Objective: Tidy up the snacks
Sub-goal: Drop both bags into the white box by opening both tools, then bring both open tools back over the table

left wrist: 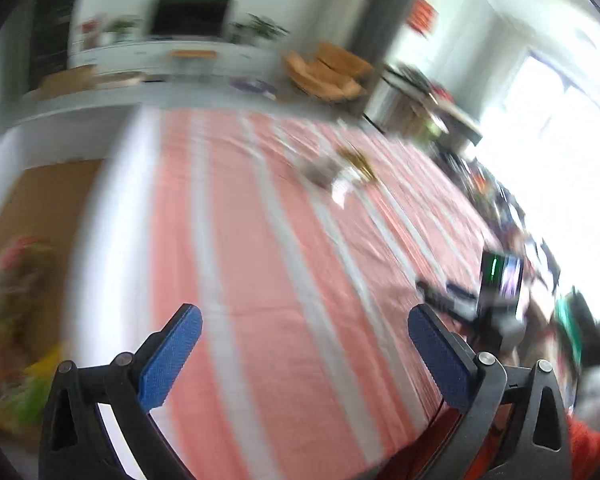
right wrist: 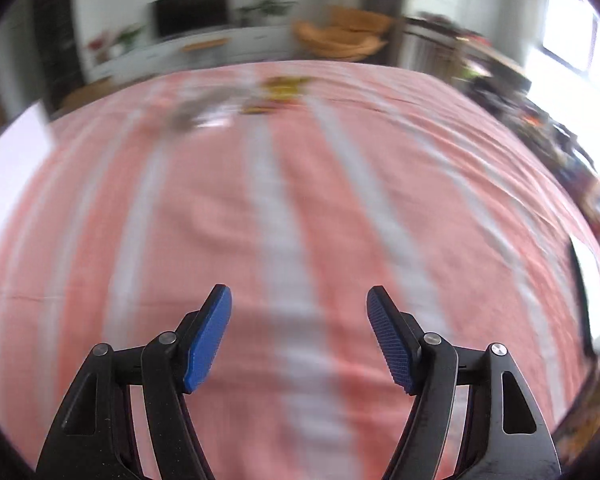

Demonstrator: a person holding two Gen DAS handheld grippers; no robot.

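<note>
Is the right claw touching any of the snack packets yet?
Apart. The right wrist view shows the right claw open over bare striped cloth, with the snack packets far off near the cloth's far edge.

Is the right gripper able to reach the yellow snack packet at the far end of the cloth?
Probably yes. The right gripper is open and empty, and only bare striped cloth lies before the yellow snack packet, though it sits far off.
</note>
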